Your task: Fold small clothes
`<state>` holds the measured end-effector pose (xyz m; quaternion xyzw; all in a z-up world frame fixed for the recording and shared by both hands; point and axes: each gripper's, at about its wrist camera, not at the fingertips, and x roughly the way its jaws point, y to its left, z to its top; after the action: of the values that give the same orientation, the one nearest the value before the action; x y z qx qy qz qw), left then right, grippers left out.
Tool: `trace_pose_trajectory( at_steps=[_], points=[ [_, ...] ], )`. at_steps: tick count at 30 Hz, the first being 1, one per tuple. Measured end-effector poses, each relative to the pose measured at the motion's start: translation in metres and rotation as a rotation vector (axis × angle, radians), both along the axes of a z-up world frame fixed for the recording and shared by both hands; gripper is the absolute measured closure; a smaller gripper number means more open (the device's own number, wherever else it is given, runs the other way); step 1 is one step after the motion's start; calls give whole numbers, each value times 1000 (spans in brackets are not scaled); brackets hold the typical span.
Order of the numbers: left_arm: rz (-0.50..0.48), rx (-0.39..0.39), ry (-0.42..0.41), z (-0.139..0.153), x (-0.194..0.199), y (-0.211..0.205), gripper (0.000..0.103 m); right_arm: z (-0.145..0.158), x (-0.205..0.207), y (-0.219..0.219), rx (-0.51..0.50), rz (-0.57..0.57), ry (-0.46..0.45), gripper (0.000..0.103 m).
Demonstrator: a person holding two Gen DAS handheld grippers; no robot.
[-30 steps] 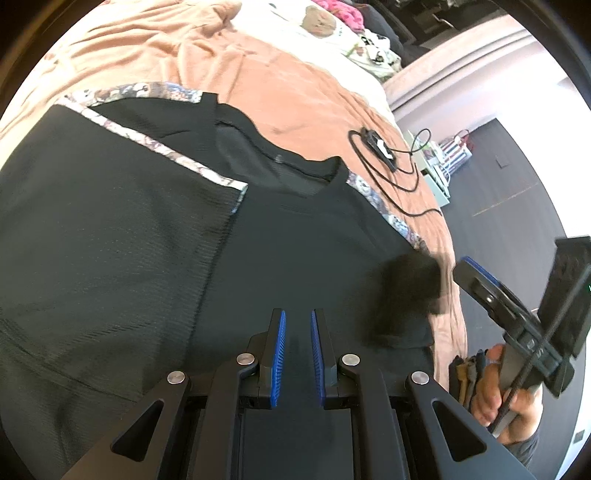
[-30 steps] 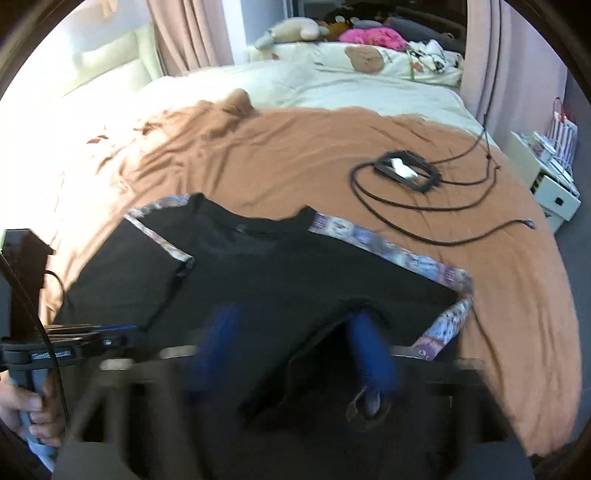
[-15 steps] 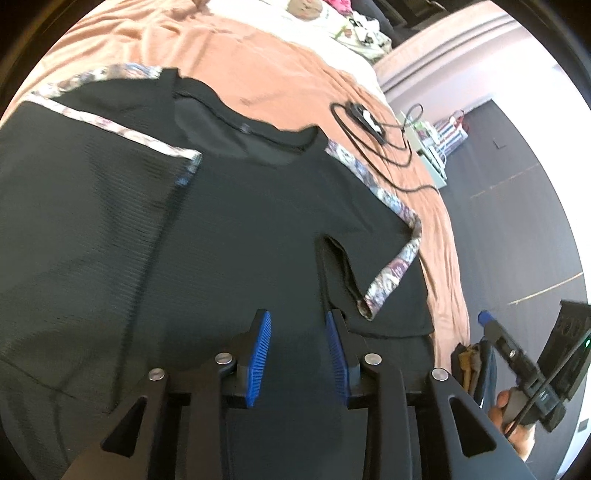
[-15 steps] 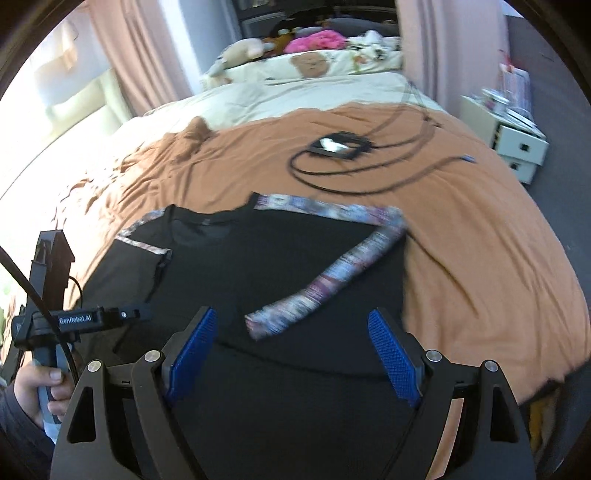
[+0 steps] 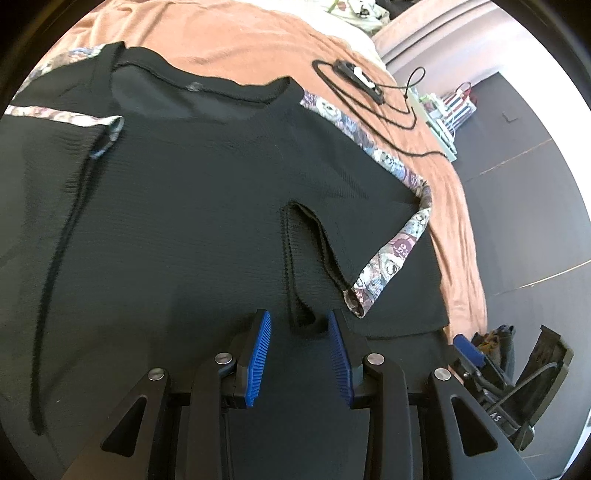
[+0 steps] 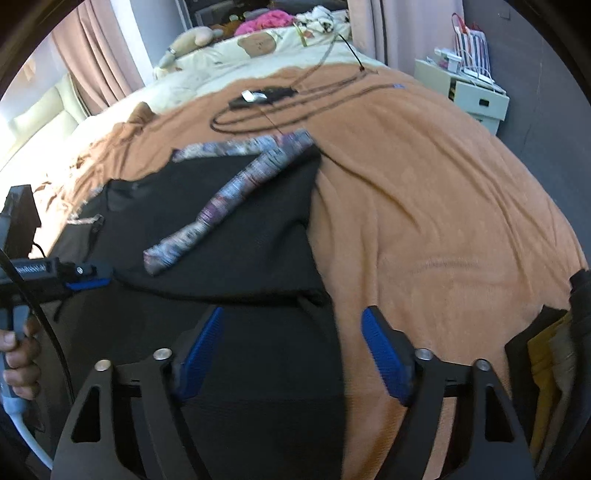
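Downward-tilted right hand-held gripper (image 6: 291, 350), jaws closing, over black shirt (image 6: 251, 236)

Setting: a home bedroom. A wide bed (image 6: 424, 206) fills both views, covered by an orange-brown blanket (image 6: 443, 166) with cream bedding (image 6: 229, 70) at the far end. Soft toys (image 6: 192, 38) and a heap of pink fabric (image 6: 266, 18) lie at the far end of the bed. Pink curtains (image 6: 96, 62) hang on the far left. A small white drawer unit (image 6: 469, 92) stands on the dark floor (image 5: 517, 184) at the far right. A black cable (image 6: 280, 114) lies coiled on the blanket.
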<state>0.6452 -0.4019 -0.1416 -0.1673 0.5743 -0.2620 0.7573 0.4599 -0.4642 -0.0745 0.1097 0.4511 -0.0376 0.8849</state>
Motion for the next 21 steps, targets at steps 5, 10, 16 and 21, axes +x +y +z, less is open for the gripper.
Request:
trace_pose_trajectory(
  at_steps=[5,10,16,21],
  points=[
    [6,27,-21,-6,3,-14,68,-19,14,-6,-45,12,37,53],
    [27,28,-26,-6,4,-19,86,-21,21,-19,10,-20,6,64],
    [-48,35,-22,1,-16,-27,97,-29,15,-24,20,-29,-9,70],
    [-28,27,-14,8,-28,-16,98,-28,10,-32,36,-59,-7,73]
  ],
)
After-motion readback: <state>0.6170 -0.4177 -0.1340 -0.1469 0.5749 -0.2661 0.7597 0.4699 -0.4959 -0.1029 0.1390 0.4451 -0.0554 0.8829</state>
